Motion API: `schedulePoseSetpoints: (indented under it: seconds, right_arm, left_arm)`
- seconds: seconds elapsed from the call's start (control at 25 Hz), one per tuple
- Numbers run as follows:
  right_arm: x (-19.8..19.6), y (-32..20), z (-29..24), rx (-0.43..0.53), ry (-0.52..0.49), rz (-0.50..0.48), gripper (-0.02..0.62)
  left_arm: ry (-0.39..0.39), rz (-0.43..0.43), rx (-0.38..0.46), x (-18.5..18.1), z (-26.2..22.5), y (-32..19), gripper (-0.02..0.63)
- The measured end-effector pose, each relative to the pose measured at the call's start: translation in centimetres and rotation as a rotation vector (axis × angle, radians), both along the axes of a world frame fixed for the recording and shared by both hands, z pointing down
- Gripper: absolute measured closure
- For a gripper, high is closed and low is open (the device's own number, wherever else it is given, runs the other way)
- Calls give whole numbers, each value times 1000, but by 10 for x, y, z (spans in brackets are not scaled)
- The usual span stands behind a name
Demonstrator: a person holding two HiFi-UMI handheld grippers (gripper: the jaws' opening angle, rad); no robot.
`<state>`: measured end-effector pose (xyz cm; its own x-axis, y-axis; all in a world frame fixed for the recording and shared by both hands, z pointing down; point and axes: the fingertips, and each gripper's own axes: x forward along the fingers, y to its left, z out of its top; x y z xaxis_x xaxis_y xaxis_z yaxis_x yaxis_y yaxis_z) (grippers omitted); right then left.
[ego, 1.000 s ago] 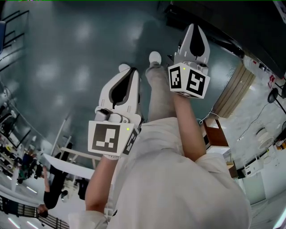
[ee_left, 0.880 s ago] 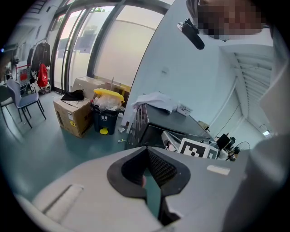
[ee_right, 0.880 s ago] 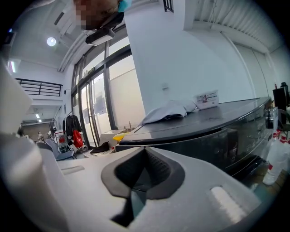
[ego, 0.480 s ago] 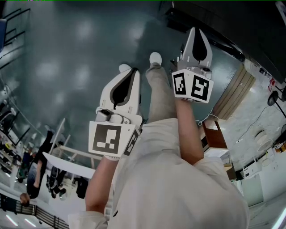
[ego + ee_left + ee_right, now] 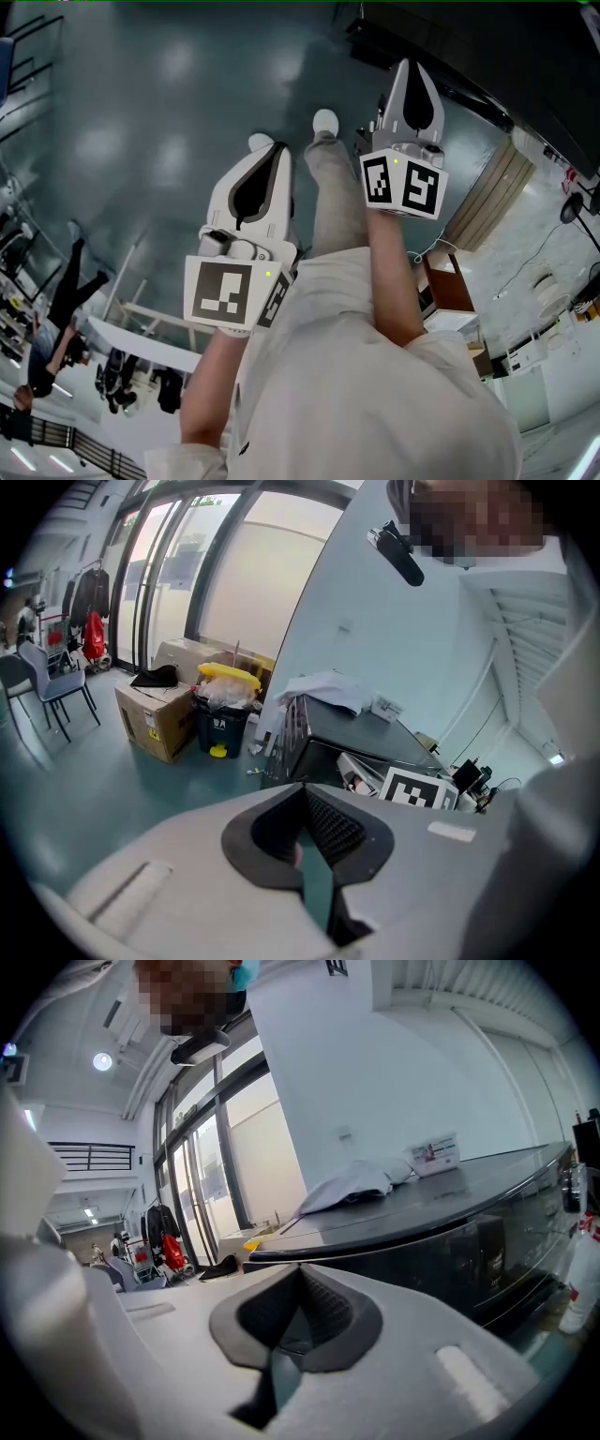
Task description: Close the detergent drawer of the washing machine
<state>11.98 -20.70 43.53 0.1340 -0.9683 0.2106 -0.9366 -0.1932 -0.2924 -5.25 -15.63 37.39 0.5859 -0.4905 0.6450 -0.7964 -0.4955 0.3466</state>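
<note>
Detergent drawer: can't spot it in any view. The likeliest home for it is the dark glossy machine (image 5: 450,1232) on the right, with a grey cloth (image 5: 352,1185) lying on top. The risk: both tools point out over the shiny teal floor (image 5: 141,112), well apart from that machine, so a blind reach could knock the front panel or skid off the drawer face. White left tongs (image 5: 302,791) are pressed together, empty. White right tongs (image 5: 298,1274) are likewise together, gripping nothing, touching nothing.
</note>
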Motion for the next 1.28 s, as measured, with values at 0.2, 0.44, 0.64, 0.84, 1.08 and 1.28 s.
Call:
schedulePoseSetpoints:
  seconds: [0.2,0.44,0.64,0.84,1.08,1.28]
  right_arm:
    - [3,-5,-1,0,-20,0,594]
    - [6,-13,1,6,-5,-39,594]
    - [8,-11,3,10,-42,-20,594]
    - [7,-11,2,-8,-33,-18,594]
    - [8,-10,4,-28,-11,-27,600]
    - [0,-3,-4,-41,28,-65,598]
  left_arm:
    - [1,-5,-6,2,1,-4,591]
    - [-5,1,-13,4,4,-13,591]
    - [-3,-2,-7,5,5,-10,591]
    - [7,10,6,4,-1,-1,591]
    - [17,10,27,-5,-8,8,590]
    - [24,-1,35,-19,-13,19,591]
